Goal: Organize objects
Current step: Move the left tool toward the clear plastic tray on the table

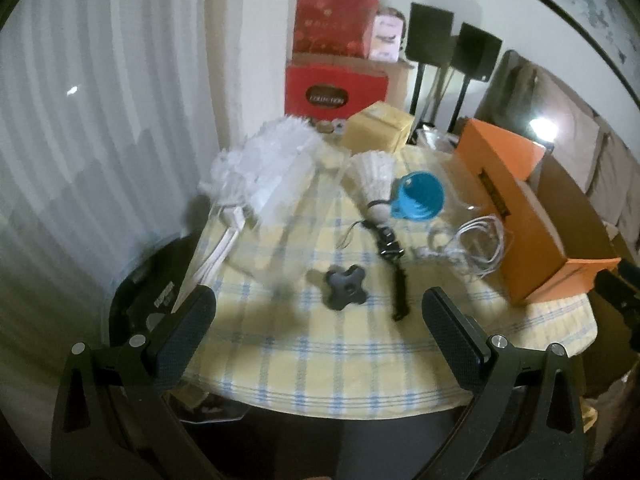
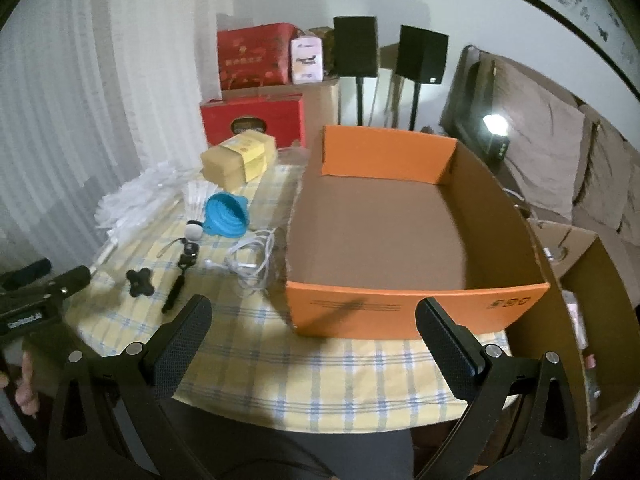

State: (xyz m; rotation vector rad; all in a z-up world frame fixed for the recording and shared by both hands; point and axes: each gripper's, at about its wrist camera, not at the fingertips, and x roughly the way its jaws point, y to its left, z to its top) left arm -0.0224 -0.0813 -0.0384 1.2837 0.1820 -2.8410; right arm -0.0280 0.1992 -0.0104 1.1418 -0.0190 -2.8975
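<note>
The left claw (image 1: 319, 322) is wide open and holds nothing. Just past its tips a black cross-shaped knob (image 1: 346, 287) lies on the checked surface (image 1: 320, 364), with a black strap (image 1: 394, 264) beside it. Farther off are a shuttlecock (image 1: 370, 174), a blue funnel (image 1: 418, 196) and a white cable (image 1: 472, 246). The right claw (image 2: 314, 326) is open too, empty, right in front of the orange box (image 2: 416, 312), which has nothing inside.
</note>
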